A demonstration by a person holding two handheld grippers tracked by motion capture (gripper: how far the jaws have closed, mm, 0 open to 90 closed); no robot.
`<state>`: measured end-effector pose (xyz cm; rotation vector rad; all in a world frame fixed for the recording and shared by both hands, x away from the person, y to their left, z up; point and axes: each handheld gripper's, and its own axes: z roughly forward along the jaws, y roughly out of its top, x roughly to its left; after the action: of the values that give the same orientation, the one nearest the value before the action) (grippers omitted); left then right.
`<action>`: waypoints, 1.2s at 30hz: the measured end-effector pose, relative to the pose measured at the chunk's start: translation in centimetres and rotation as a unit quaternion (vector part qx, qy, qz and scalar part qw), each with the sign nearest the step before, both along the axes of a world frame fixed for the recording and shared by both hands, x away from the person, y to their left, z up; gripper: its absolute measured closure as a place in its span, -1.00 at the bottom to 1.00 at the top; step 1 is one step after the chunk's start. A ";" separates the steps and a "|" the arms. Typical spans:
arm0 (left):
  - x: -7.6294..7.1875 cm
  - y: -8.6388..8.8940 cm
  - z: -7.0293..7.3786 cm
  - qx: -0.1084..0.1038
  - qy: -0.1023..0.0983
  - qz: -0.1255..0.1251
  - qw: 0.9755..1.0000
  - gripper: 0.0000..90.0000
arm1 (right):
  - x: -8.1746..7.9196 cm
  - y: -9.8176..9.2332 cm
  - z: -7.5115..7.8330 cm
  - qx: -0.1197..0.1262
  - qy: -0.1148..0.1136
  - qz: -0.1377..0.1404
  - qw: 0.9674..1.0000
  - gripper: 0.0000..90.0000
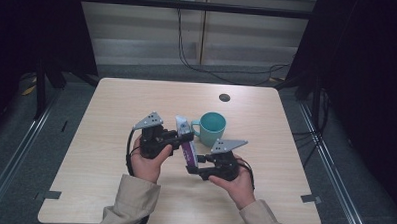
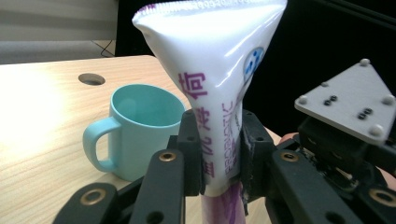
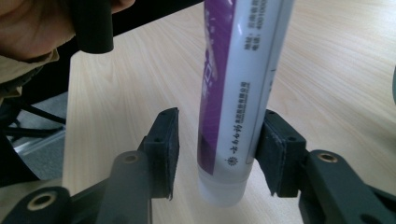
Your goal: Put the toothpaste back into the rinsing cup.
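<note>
A white and purple toothpaste tube (image 1: pixel 188 144) is held upright over the table's middle, crimped end up. My left gripper (image 1: pixel 184 137) is shut on its upper part; the left gripper view has both pads pressed on the tube (image 2: pixel 210 70) below the flat crimp. My right gripper (image 1: pixel 198 160) stands open around the cap end. In the right gripper view the tube (image 3: pixel 238 70) rests against the right pad (image 3: pixel 276 154), with a gap to the left pad. A teal mug (image 1: pixel 212 127) stands upright and empty just behind the tube.
The light wooden table (image 1: pixel 110 154) has a round cable hole (image 1: pixel 224 97) at the back right. The mug (image 2: pixel 140 126) turns its handle toward the left gripper. Dark curtains and floor cables surround the table.
</note>
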<state>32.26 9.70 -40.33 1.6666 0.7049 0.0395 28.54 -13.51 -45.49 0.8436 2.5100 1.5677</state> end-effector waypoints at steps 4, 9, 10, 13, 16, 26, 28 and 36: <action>0.0 0.0 0.0 -0.006 0.000 -0.005 1.000 0.65 | -0.1 -0.3 -0.1 0.011 0.003 -0.004 1.000 0.05; 0.0 0.4 0.7 -0.005 -0.013 -0.008 1.000 0.65 | 0.0 -1.2 -0.3 -0.011 -0.002 -0.014 1.000 -0.19; 0.0 0.5 0.8 -0.004 -0.015 -0.007 1.000 0.65 | 0.1 -1.6 -0.5 -0.018 -0.002 -0.020 1.000 -0.26; 0.0 0.9 1.2 -0.001 -0.019 -0.005 1.000 0.65 | 0.2 -3.0 -1.2 -0.033 0.005 -0.036 0.999 -0.38; 0.1 1.1 1.2 0.007 -0.021 -0.003 1.000 0.65 | 0.1 -4.3 -2.1 -0.047 0.010 -0.052 0.997 -0.47; 0.0 1.0 1.2 0.023 -0.023 -0.008 0.999 0.65 | -0.2 -5.7 -2.0 -0.033 0.003 -0.062 0.997 -0.45; -0.1 0.8 1.3 0.024 -0.026 -0.009 0.999 0.65 | -0.1 -5.4 -1.3 -0.032 -0.005 -0.059 0.998 -0.44; -0.2 0.3 1.2 0.031 -0.025 -0.019 0.999 0.65 | 0.4 -4.2 1.2 -0.006 -0.013 -0.046 0.999 -0.28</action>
<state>32.05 10.04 -39.17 1.7324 0.6401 0.0763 28.96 -17.74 -44.28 0.9171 2.4222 1.5248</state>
